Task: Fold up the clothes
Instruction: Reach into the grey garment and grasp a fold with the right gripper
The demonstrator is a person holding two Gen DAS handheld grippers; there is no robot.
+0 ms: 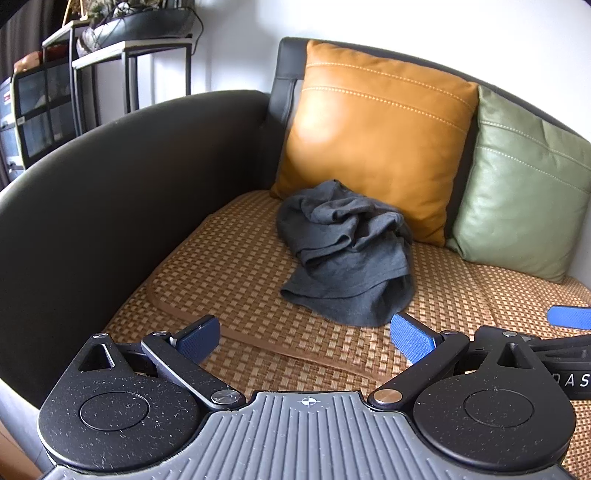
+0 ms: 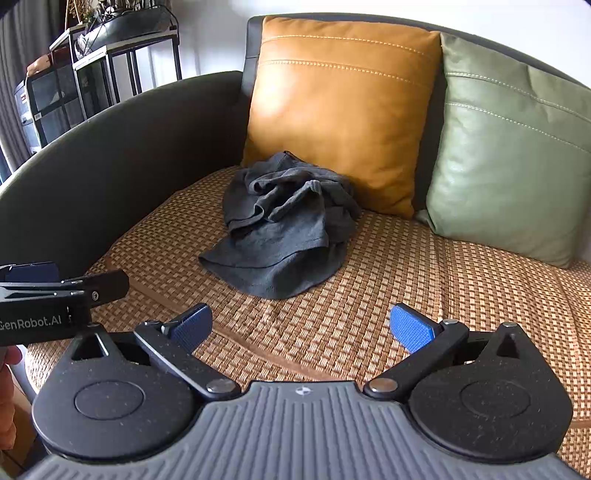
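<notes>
- Sofa [image 1: 110, 206]: dark, with a curved armrest on the left side and a dark backrest behind the cushions.
- Woven seat mat [image 1: 236, 266]: tan and brown basket-weave, covering the seat; a brown bound edge runs across it in front of the grippers.
- Orange cushion [image 1: 373, 136]: leather-look, stitched lines across the top, standing upright against the backrest.
- Green cushion [image 1: 524, 184]: same type, leaning just beside the orange one and touching it.
- Metal-frame shelves [image 2: 110, 70]: beyond the armrest against the white wall; a dark shallow bowl [image 2: 129, 22] sits on top holding dried plant matter, contents otherwise unclear. Cabinets with dark panels stand further left.
- Dark grey T-shirt [image 1: 343, 254]: crumpled in a heap on the mat, its rear edge touching the base of the orange cushion. A hemmed edge spreads toward the grippers. Nothing lies on it or between it and the grippers.
- Left gripper [image 1: 306, 332]: fingers spread wide, holding nothing, short of the shirt's near hem.
- Right gripper [image 2: 301, 325]: fingers likewise spread wide and empty, near the hem and not touching it. The left gripper's body shows at the left edge of this view.
</notes>
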